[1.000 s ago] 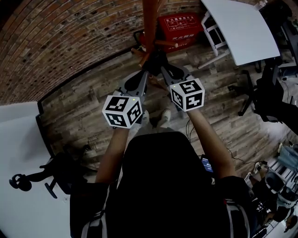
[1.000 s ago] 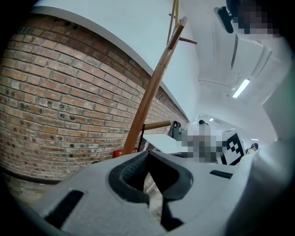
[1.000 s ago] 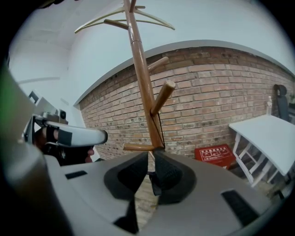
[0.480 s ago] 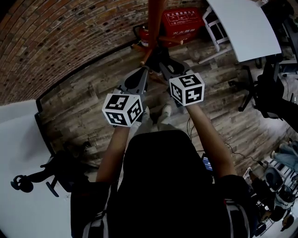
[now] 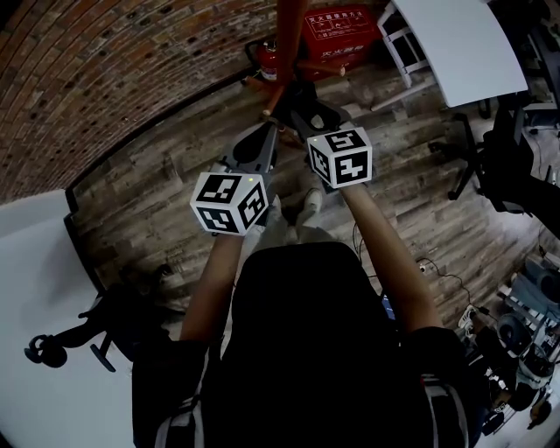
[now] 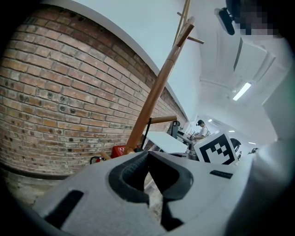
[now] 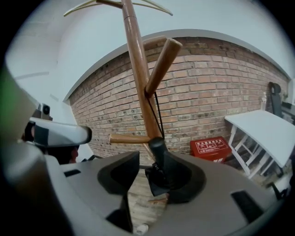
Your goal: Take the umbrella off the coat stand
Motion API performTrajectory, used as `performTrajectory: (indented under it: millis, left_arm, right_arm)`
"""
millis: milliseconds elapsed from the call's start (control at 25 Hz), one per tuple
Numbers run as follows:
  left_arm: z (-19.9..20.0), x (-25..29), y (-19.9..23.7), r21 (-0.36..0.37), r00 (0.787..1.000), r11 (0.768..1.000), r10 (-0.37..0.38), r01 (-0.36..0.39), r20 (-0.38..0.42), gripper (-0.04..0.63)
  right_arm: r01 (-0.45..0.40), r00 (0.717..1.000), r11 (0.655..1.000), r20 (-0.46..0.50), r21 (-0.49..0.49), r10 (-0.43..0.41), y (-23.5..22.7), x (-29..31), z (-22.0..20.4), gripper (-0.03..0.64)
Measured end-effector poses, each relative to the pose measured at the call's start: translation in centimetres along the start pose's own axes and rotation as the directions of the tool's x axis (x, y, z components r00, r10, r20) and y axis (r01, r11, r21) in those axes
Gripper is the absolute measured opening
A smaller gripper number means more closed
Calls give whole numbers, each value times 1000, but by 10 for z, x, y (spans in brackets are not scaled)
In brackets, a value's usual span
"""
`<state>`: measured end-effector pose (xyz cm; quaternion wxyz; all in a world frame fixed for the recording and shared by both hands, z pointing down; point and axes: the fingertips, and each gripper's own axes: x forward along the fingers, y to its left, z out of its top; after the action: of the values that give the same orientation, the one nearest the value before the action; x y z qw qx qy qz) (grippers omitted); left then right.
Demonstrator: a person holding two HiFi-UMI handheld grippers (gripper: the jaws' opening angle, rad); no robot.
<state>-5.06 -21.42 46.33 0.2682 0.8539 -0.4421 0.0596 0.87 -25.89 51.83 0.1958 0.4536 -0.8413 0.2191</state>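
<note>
Umbrella point(image 7: 157, 148) stands between the right gripper's point(image 7: 146, 176) spread jaws, which have just been opening.

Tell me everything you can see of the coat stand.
The coat stand is a slim pole of reddish-brown wood, standing before the brick wall. Round pegs branch off it: one slants upward, another juts out level lower down, and thin curved arms crown the top. A thin black cord runs down the pole from the slanted peg's base to the dark umbrella.
</note>
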Motion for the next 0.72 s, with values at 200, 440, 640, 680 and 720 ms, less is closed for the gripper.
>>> performTrajectory:
  millis: [200, 440, 640, 680, 720]
  left_arm:
    - [-3, -2, 0, -2, 1000, 1000, -4, 4, -6, 18]
    - [0, -4, 7, -10, 1000, 1000, 7, -7, -2, 18]
    - [0, -6, 11, -16, 1000, 1000, 19, -19, 0, 18]
    - [0, -7, 12, -19, 1000, 1000, 22, -22, 0, 18]
    - [-1, -7, 13, -21, 1000, 999, 25, -25, -1, 18]
  right_arm:
    - [29, 999, 1000, -15, -7, -29, -3, 7, -5, 168]
    - [45, 999, 999, -23, -2, -45, -6, 17, -5, 181]
    - [62, 998, 998, -31, 7, -62, -10, 25, -6, 187]
    - [66, 997, 998, -38, -1, -66, -11, 27, -7, 191]
    - [73, 996, 997, -43, -10, -73, -12, 29, -8, 195]
